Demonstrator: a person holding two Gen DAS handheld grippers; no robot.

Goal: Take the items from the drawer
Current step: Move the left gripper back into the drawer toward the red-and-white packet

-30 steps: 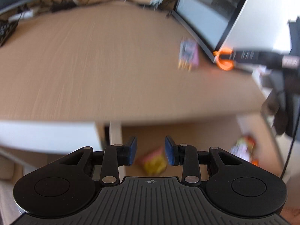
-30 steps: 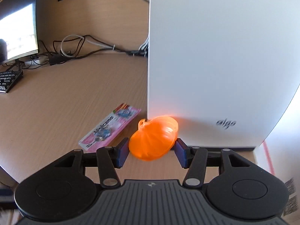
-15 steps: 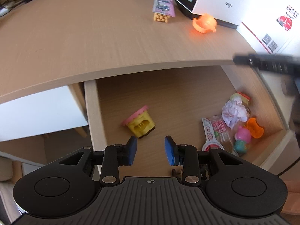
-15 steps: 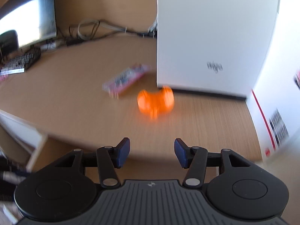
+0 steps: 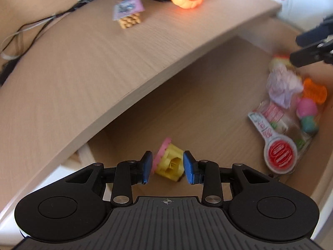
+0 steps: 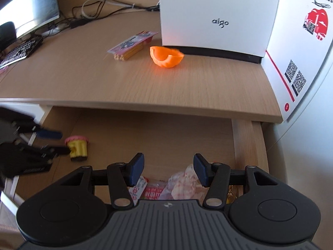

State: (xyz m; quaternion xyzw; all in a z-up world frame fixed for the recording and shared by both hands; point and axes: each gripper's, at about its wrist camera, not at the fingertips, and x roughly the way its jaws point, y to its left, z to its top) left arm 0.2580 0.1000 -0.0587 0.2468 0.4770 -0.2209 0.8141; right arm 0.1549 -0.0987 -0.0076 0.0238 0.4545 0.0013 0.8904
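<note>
Closest in, the left gripper (image 5: 166,170) hangs over the left part of the open drawer (image 5: 208,95), its blue fingers (image 5: 146,166) parted and empty, with the yellow toy cup with a pink rim (image 5: 169,162) lying on its side on the drawer floor framed between them; from the right wrist view the fingers look level with the toy but not pressing on it. It looks like a small, light, stiff plastic piece, likely hollow, so it should lift easily; being on its side it may roll or skid on the smooth wood, and the ribbed yellow body seems a surer place to pinch than the thin flared pink rim. The right gripper (image 6: 168,171) is also open and holds nothing, poised above the heap in the drawer's right corner: a flat carded packet with a red disc (image 5: 277,153), a crumpled pale wrapper (image 5: 282,88), a pink ball (image 5: 307,107) and an orange ribbed toy (image 5: 315,91). The wrapper will likely crush and slip, so it wants a squeeze through its bulk; the packet is thin and best taken by an edge. Farther off, on the bench (image 6: 124,79), lie an orange shell-shaped cup (image 6: 166,57) and a pack of pencils (image 6: 133,44), just in front of a white box (image 6: 218,12).
</note>
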